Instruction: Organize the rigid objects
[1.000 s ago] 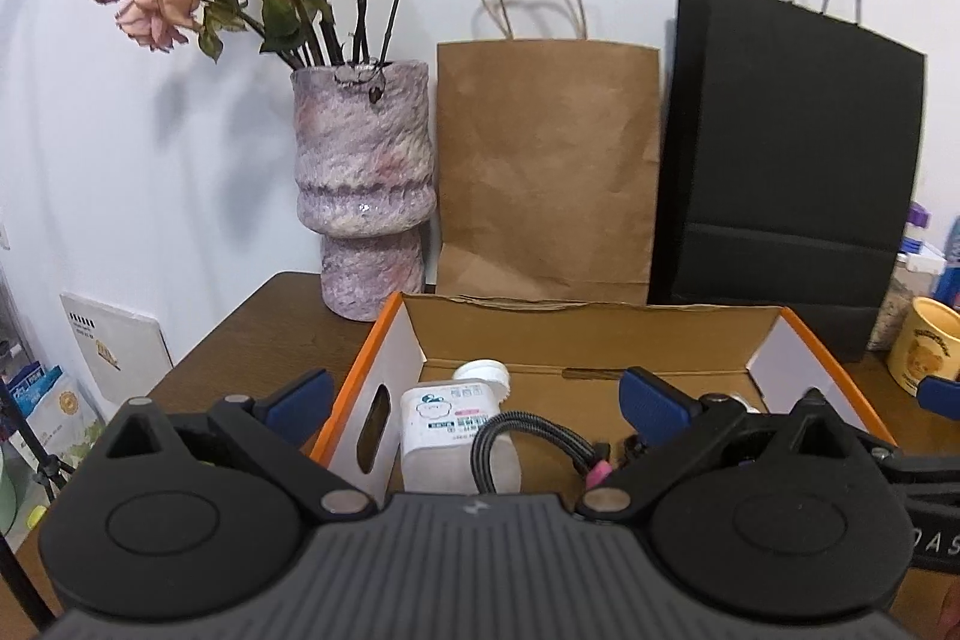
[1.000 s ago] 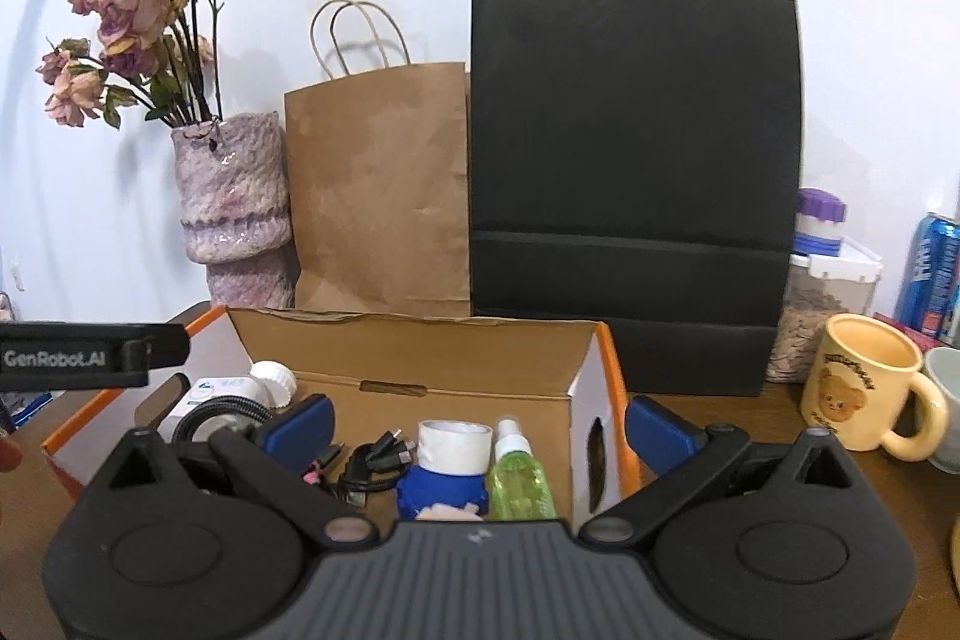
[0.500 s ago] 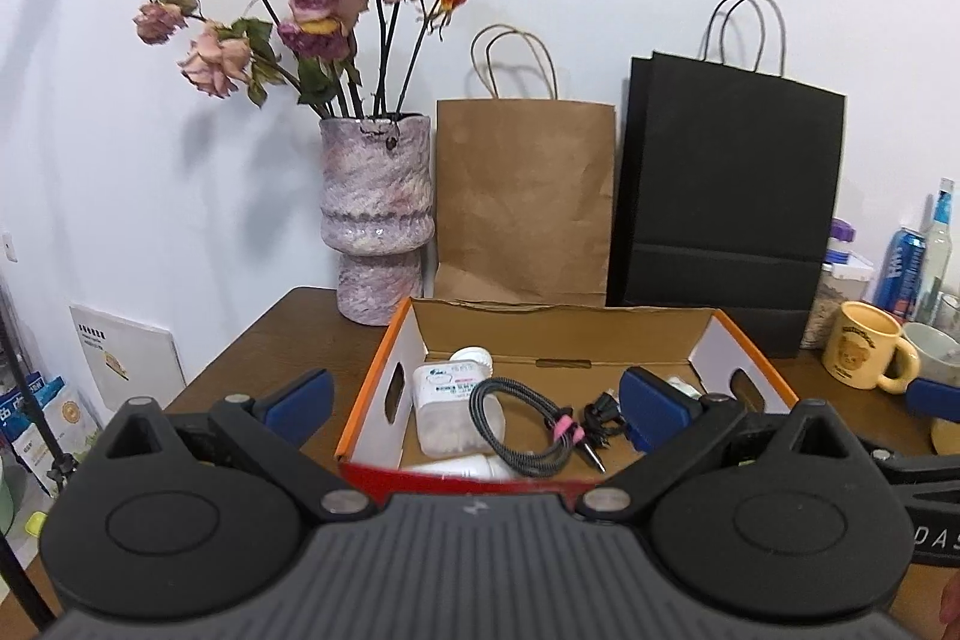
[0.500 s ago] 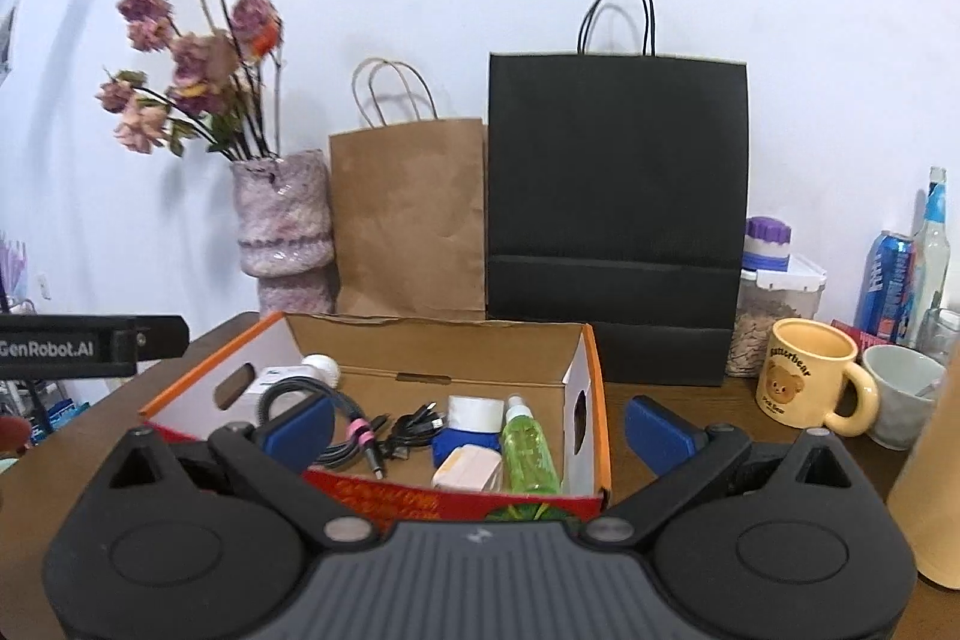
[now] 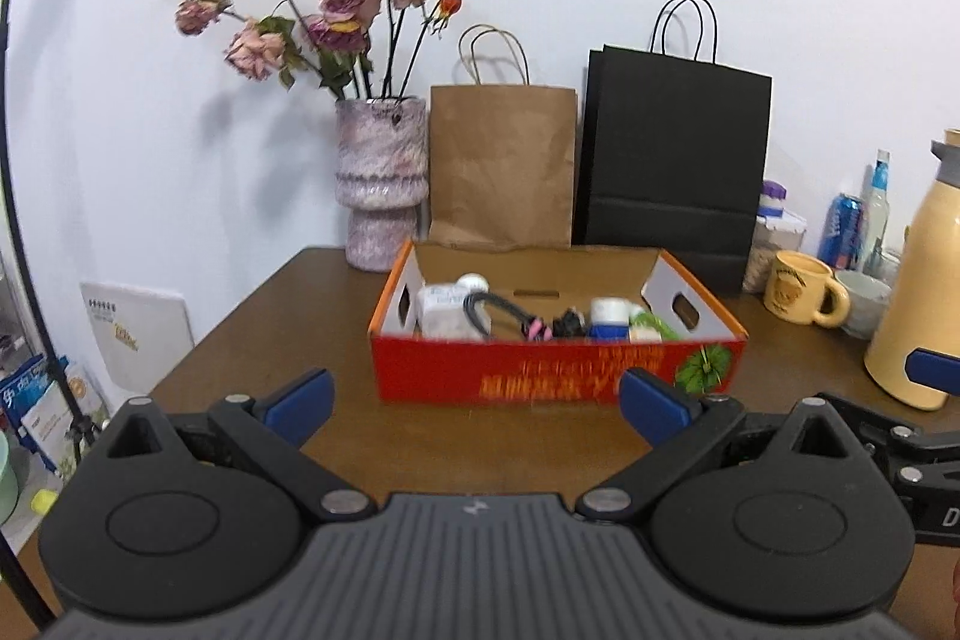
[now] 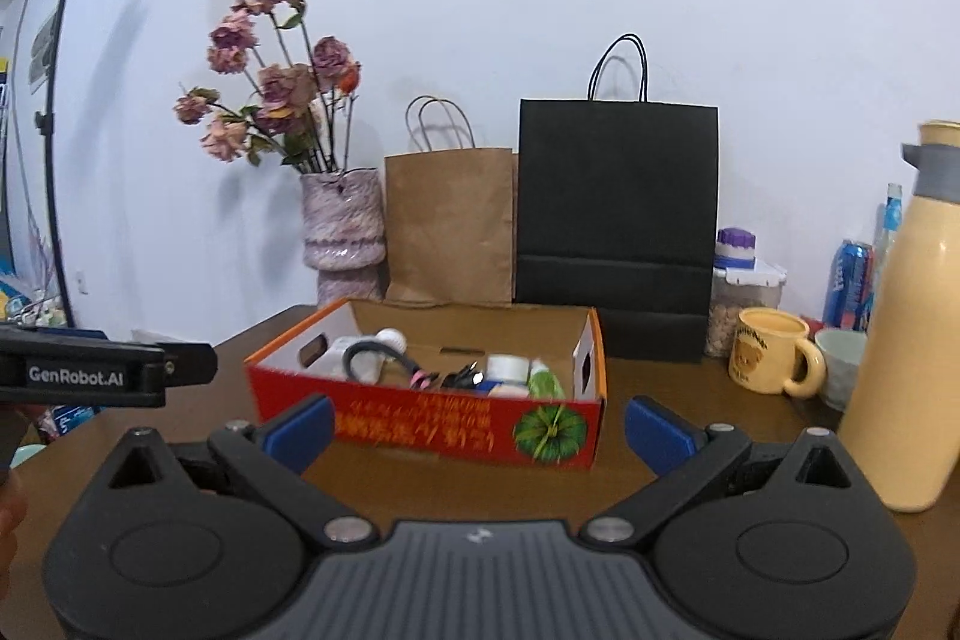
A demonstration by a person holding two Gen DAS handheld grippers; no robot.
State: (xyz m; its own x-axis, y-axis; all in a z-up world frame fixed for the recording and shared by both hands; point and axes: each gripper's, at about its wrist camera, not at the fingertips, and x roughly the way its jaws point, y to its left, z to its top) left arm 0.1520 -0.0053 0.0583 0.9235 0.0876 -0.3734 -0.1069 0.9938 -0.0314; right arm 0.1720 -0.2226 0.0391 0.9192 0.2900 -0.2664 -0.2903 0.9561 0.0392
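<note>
Left wrist view: the left hand-held gripper [image 5: 474, 400] is seen spread wide with nothing between its blue pads, well back from the red box [image 5: 555, 370], which a second ago filled the lower frame. The box now sits whole on the desk [image 5: 288, 334], holding a white bottle [image 5: 444, 313], a coiled black cable [image 5: 498, 313] and a blue-and-white jar [image 5: 607, 319]. The pull-back is judged to mean the packing is finished or nearly so (nothing loose is seen on the near desk). Contents are blurred; labels cannot be read.

Right wrist view: the right hand-held gripper [image 6: 477, 427] is likewise wide open and empty, and has been drawn away from the box [image 6: 432, 421]. A green spray bottle [image 6: 543, 381] is made out at the box's right end. The cream flask [image 6: 912, 328] is cut off at the frame edge, and the box floor is hidden by its front wall.
</note>
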